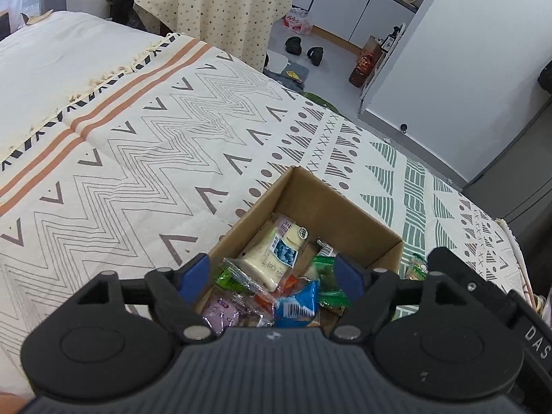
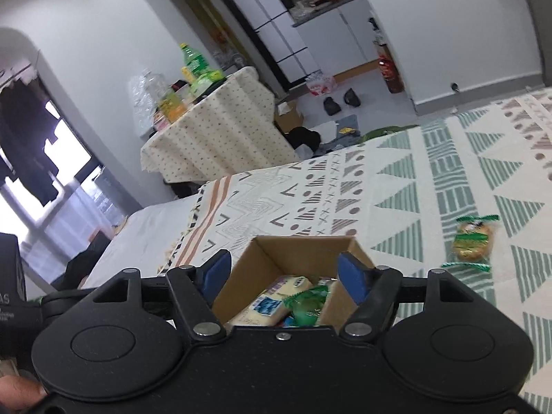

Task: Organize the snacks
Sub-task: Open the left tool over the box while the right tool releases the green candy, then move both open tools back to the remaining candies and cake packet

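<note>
One readable marking: "DAS" on hand-held gripper (image 1: 433,269).

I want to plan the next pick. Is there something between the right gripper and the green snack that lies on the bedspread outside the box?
Nothing visible blocks it. The green snack packet lies alone on the bedspread, right of the cardboard box. The right gripper is open above the box, and only bare cloth lies between them.

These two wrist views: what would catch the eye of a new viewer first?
A cardboard box full of bright snack packets sits on the patterned bedspread, with a large pale packet on top. Both tongs, left and right, hang open above it. One green-wrapped snack lies alone on the bedspread beside the box.
</note>
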{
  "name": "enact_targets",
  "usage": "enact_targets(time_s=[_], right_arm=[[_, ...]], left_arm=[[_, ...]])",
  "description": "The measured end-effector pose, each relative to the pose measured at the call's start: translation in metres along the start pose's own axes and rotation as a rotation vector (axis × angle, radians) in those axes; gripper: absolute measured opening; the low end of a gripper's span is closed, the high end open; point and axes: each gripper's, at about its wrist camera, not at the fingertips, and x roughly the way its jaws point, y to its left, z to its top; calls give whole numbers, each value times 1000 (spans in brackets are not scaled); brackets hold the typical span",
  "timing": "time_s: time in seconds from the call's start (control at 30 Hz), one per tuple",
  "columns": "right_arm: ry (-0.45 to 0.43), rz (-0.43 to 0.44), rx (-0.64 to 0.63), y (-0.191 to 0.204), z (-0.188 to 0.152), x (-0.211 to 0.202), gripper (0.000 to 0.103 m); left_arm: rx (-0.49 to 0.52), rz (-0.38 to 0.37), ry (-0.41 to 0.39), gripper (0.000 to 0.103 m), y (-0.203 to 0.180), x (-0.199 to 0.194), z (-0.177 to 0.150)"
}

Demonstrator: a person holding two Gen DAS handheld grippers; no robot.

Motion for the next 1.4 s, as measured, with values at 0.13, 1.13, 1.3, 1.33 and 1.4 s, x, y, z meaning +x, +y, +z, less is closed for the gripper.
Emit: enact_targets(time_s=[0.13,1.13,1.3,1.33,1.4], right_arm=[[9,-34,34,-13,4,-7,69],[45,-119,135,-105,18,-81,91],[57,-107,147,-120,13,-84,91],[65,-108,156,-124,12,-84,89],[71,-103,164,-129,9,-84,88]], left_arm=[[15,7,0,84,-6,-3,-2],[156,-96,30,94,-106,-9,-51],[159,-104,37,94,-120,-6,-63],[157,-106,41,94,-123,-5,-66],[157,-109,47,94,-128,-3,-72]])
